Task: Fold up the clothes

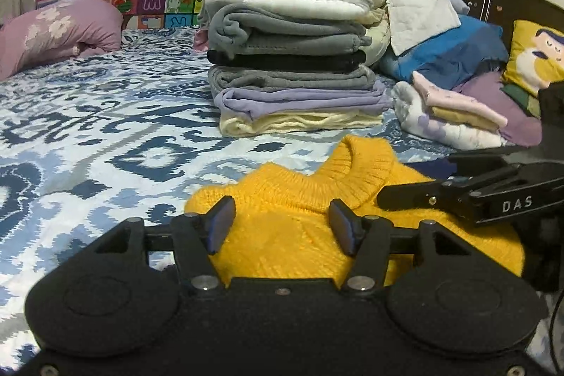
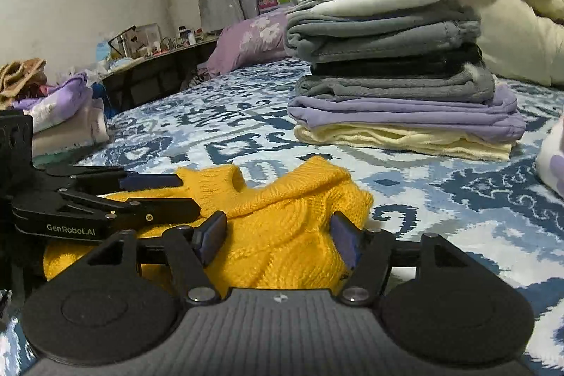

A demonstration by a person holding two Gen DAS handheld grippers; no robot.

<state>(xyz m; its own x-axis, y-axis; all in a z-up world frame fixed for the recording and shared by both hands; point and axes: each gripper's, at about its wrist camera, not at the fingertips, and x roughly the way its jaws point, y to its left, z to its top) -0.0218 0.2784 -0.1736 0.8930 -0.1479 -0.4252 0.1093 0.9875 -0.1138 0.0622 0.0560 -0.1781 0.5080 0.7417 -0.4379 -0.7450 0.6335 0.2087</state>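
A yellow knitted sweater [image 1: 296, 221] lies crumpled on the blue-and-white patterned bedsheet [image 1: 105, 136], its ribbed collar turned toward the far side. My left gripper [image 1: 282, 224] is open, its fingers standing either side of the sweater's near part. My right gripper [image 2: 278, 236] is open too, with the sweater [image 2: 282, 221] bunched between its fingers. Each gripper shows side-on in the other view: the right gripper [image 1: 416, 180] over the sweater's right side, the left gripper [image 2: 183, 196] over its left side. Whether the pads touch the knit I cannot tell.
A tall stack of folded clothes [image 1: 292, 66] [image 2: 398, 69] stands just beyond the sweater. A loose clothes pile [image 1: 458, 108] and yellow cushion [image 1: 535, 59] lie right. A purple pillow [image 1: 60, 30] sits far left. More folded clothes [image 2: 63, 115] and a cluttered desk [image 2: 151, 48] are beside the bed.
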